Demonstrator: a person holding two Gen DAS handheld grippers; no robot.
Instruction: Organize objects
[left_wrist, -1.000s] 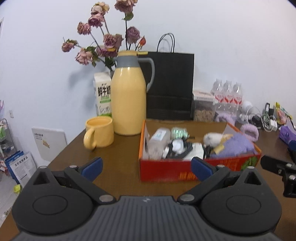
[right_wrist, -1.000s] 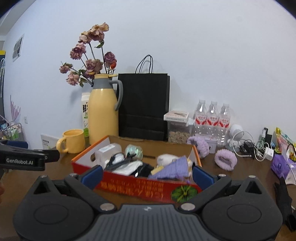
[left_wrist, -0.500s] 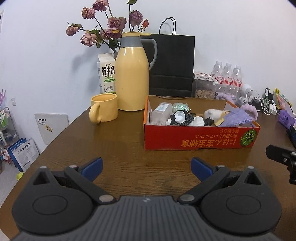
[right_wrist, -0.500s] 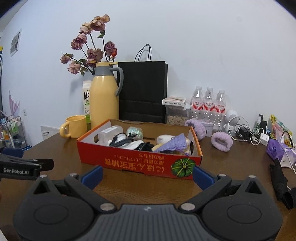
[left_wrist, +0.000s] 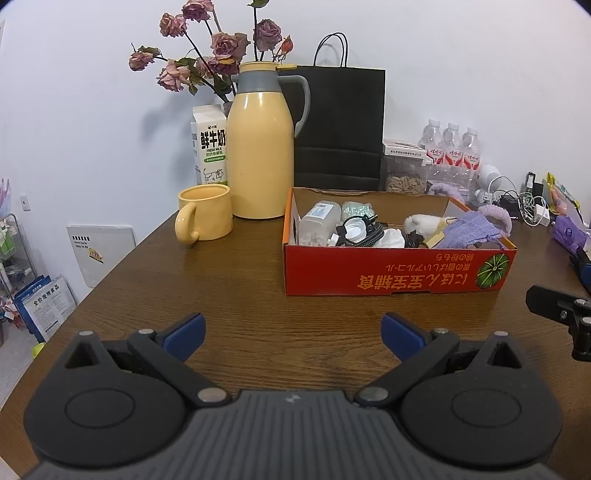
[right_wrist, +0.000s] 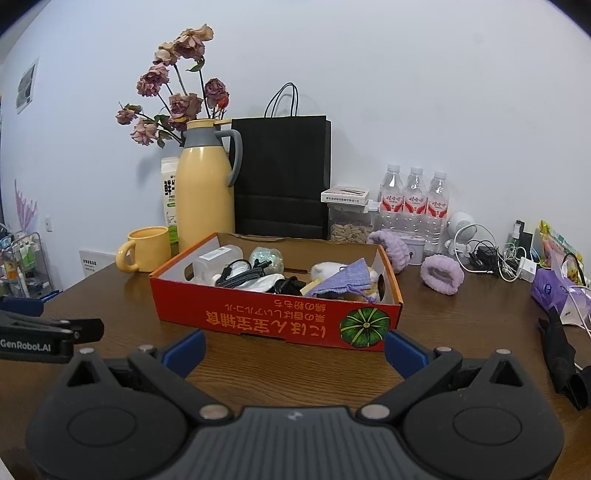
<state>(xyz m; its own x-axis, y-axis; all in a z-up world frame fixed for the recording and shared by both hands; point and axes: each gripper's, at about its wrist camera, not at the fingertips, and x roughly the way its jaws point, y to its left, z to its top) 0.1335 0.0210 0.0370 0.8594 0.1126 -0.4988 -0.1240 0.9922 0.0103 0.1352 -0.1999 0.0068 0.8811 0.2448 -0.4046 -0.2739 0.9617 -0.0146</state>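
Observation:
A red cardboard box (left_wrist: 399, 275) (right_wrist: 277, 317) sits mid-table, holding a clear bottle (left_wrist: 319, 221), a black cable (left_wrist: 364, 230), a white plush (left_wrist: 421, 223) and a purple knit pouch (left_wrist: 469, 230) (right_wrist: 343, 280). My left gripper (left_wrist: 291, 332) is open over bare wood in front of the box, nothing between its blue pads. My right gripper (right_wrist: 293, 345) is open too, just short of the box's front wall. Two purple wristbands (right_wrist: 441, 274) lie right of the box.
A yellow mug (left_wrist: 205, 218), yellow thermos (left_wrist: 260, 147), milk carton (left_wrist: 208, 146), dried roses and black paper bag (left_wrist: 340, 129) stand behind the box. Water bottles (right_wrist: 415, 199), a seed jar, chargers and cables (right_wrist: 491, 254) crowd the back right. A black folded item (right_wrist: 561, 358) lies far right.
Both grippers have pulled back and risen from the box, so more bare table shows in front of it. Jaws stayed open.

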